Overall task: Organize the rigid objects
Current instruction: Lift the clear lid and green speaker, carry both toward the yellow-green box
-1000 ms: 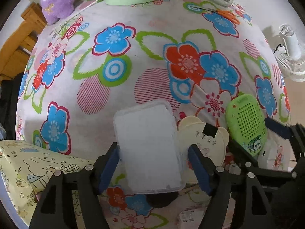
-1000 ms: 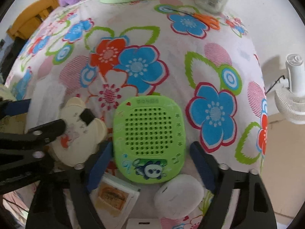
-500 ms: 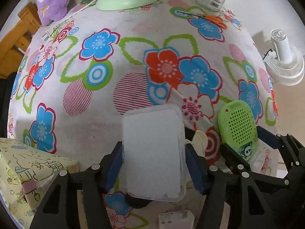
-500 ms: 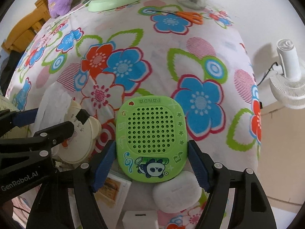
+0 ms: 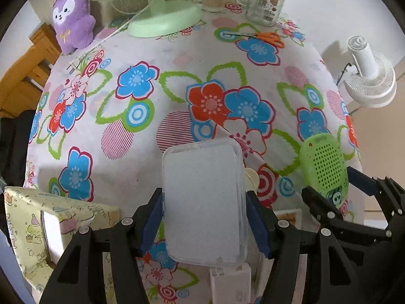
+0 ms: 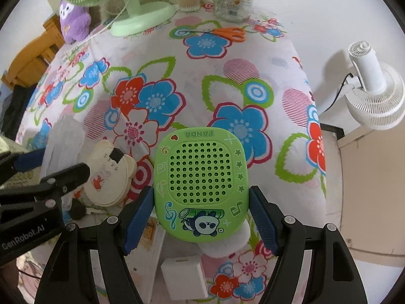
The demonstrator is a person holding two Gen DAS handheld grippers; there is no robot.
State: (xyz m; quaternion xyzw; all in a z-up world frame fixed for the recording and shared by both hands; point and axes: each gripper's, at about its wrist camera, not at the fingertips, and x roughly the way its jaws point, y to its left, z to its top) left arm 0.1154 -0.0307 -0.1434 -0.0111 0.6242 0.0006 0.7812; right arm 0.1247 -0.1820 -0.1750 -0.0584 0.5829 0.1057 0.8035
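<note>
A translucent white plastic box (image 5: 200, 172) hangs above the flowered tablecloth (image 5: 141, 136) with my left gripper (image 5: 204, 195) shut on its long sides; both blue pads press on it. To its right is a green perforated panda case (image 6: 200, 157), lifted off the cloth, and my right gripper (image 6: 201, 190) is shut on its lower half. In the left wrist view the green case (image 5: 321, 162) and right gripper (image 5: 329, 182) sit at the right. The right wrist view shows the box (image 6: 63, 139) at the left.
Beneath the grippers lie a cream bear-shaped item (image 6: 111, 174), a white oval case (image 6: 222, 243), a white square block (image 6: 182, 276). A yellow patterned box (image 5: 50, 215) stands near left. Green fan (image 5: 164, 17), purple plush (image 5: 73, 22), jar (image 5: 265, 0), orange scissors (image 5: 268, 36) stand far. A white fan (image 5: 369, 81) stands beyond the table's right edge.
The left jaws closed onto the translucent box, which then rose off the cloth. The right gripper also rose with the green case. More of the table's far end shows now.
</note>
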